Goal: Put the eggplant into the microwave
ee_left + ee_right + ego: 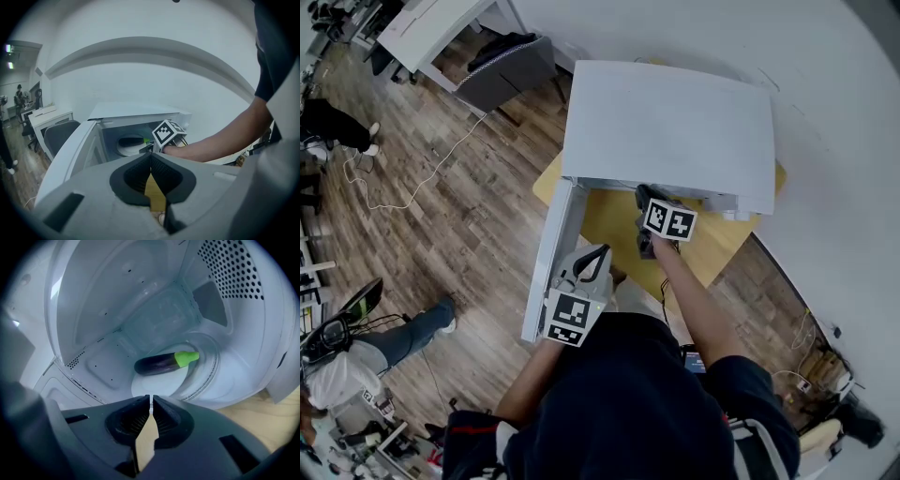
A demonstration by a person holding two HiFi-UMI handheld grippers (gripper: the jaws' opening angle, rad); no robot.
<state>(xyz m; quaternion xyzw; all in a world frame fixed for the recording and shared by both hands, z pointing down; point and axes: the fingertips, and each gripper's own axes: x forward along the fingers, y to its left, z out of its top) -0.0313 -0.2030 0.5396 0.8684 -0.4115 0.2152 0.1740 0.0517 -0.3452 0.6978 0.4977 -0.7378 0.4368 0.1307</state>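
**Head view.** We list the microwave (pixel 670 131) on a wooden table (pixel 614 225), with its door (pixel 551 253) swung open to the left. The right gripper (pixel 645 195) sits at the cavity mouth. The left gripper (pixel 598 255) is lower, just beside the door. The roof hides the cavity's contents.

**Left gripper view.** Its jaws are pressed together with nothing between them. Beyond them the eggplant (pixel 133 140) lies inside the cavity.

**Right gripper view.** Its jaws are drawn to a hairline gap and are empty. The eggplant lies on the turntable (pixel 154 386), straight ahead of the tips and apart from them. Its long axis runs crosswise to the jaws, green stem to the right.

**Judgement.** We take the placing as done. The right gripper is nearer the eggplant, and the left is nearer the door.
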